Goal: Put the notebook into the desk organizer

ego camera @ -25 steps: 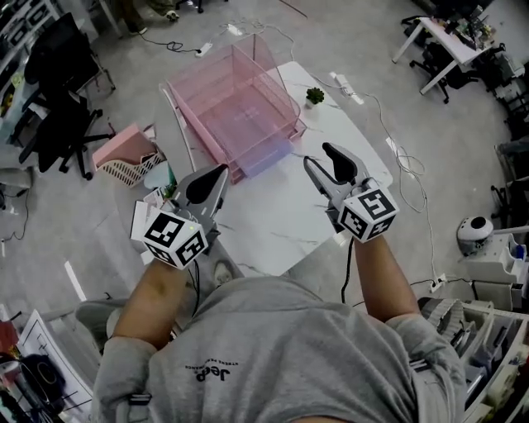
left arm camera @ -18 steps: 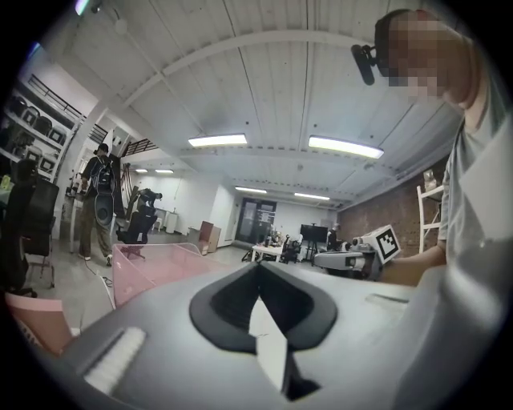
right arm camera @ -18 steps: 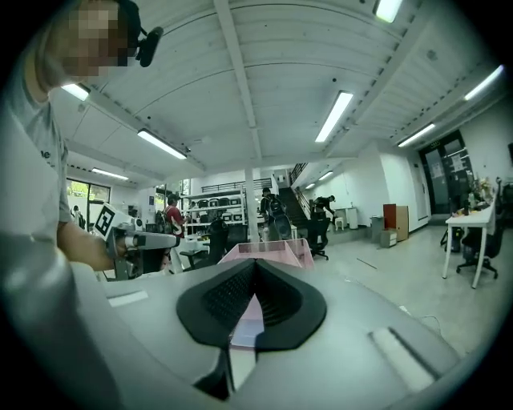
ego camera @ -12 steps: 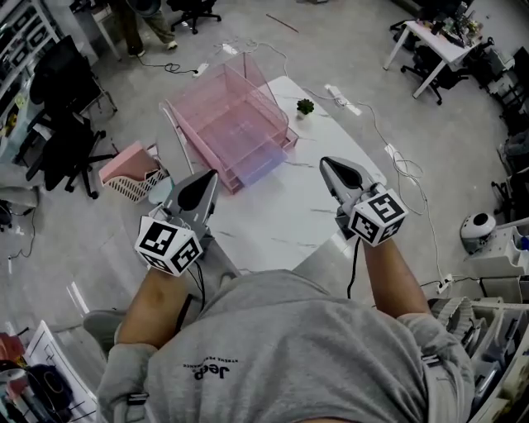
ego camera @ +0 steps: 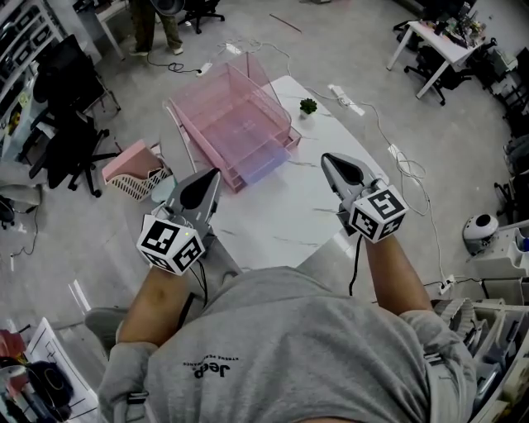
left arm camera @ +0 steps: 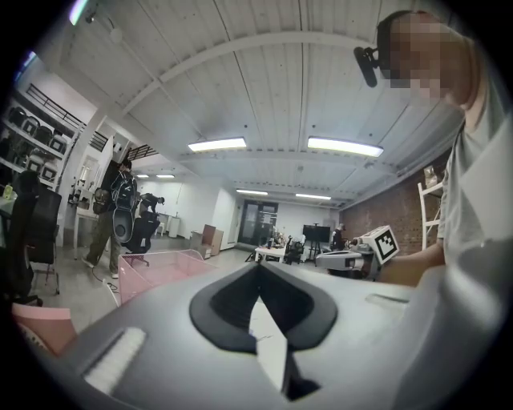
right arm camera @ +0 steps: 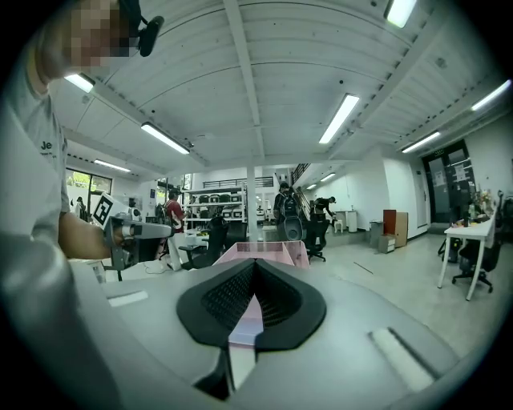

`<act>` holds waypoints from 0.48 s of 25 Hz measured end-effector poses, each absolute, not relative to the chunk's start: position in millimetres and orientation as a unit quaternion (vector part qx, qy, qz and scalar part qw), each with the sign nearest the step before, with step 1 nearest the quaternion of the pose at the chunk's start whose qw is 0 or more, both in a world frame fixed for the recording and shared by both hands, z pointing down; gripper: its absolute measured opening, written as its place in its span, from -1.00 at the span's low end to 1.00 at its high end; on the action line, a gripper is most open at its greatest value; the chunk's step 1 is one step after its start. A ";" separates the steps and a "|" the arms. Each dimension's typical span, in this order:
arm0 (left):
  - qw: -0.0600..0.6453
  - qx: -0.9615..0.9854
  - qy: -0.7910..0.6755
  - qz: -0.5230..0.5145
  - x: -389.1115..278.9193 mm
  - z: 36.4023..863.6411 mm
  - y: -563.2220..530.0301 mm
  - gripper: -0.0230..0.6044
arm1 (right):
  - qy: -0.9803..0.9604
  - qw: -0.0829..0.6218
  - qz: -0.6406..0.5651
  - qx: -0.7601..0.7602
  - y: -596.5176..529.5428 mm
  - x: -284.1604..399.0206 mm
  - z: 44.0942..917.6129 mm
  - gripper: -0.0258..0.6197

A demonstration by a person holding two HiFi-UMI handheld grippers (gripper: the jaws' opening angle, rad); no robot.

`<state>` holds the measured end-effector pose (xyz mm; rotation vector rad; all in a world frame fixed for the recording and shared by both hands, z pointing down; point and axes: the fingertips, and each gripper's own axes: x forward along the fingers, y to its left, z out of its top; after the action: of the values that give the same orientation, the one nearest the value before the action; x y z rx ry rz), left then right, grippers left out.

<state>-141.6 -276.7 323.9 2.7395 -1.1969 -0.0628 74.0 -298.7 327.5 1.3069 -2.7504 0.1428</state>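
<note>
A pink see-through desk organizer (ego camera: 235,120) stands at the far end of the white table (ego camera: 289,223). A pale blue-violet notebook (ego camera: 264,159) lies in its lowest tray, near end showing at the front. My left gripper (ego camera: 204,180) hovers over the table's left edge, short of the organizer, shut and empty. My right gripper (ego camera: 333,163) hangs to the right of the organizer's front, shut with nothing in it. In the left gripper view the closed tips (left arm camera: 258,269) point past the organizer (left arm camera: 160,268). In the right gripper view the closed tips (right arm camera: 255,264) face the organizer (right arm camera: 268,252).
A small potted plant (ego camera: 307,106) sits on the table's far right corner. On the floor are a power strip (ego camera: 345,97), a pink basket (ego camera: 132,169) at the left, black chairs (ego camera: 70,124) and a white desk (ego camera: 434,41). A person (ego camera: 157,21) stands beyond.
The right gripper's jaws have gone from apart to shut. Both grippers have drawn back a little from the organizer and hardly moved in the last half second.
</note>
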 end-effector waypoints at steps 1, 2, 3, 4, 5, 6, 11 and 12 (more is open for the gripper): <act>0.076 0.913 -0.400 -0.021 -142.0 323.8 -277.1 -0.87 | -0.902 0.048 0.046 0.427 -298.8 73.8 327.5 -0.91; 0.075 0.913 -0.400 -0.021 -142.5 323.6 -277.6 -0.87 | -0.902 0.049 0.046 0.426 -299.1 73.7 327.3 -0.91; 0.075 0.913 -0.401 -0.021 -142.9 323.3 -278.0 -0.87 | -0.902 0.051 0.045 0.426 -299.6 73.7 327.0 -0.91; 0.074 0.913 -0.401 -0.022 -143.3 322.9 -278.1 -0.87 | -0.902 0.052 0.044 0.427 -300.0 73.7 326.6 -0.91; 0.073 0.913 -0.401 -0.023 -143.6 322.7 -278.2 -0.87 | -0.902 0.053 0.043 0.427 -300.3 73.7 325.9 -0.91; 0.073 0.913 -0.402 -0.023 -143.9 322.6 -278.3 -0.87 | -0.901 0.053 0.042 0.428 -300.7 73.7 325.1 -0.91; 0.073 0.912 -0.403 -0.026 -145.8 321.5 -278.5 -0.87 | -0.902 0.056 0.036 0.427 -301.4 71.4 322.4 -0.91; 0.073 0.911 -0.404 -0.027 -146.2 321.2 -278.3 -0.87 | -0.902 0.056 0.036 0.427 -301.2 70.9 321.9 -0.91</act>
<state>-146.2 -278.3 321.2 2.7373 -1.2131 -0.0816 70.9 -301.2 321.9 1.2948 -2.7365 0.1078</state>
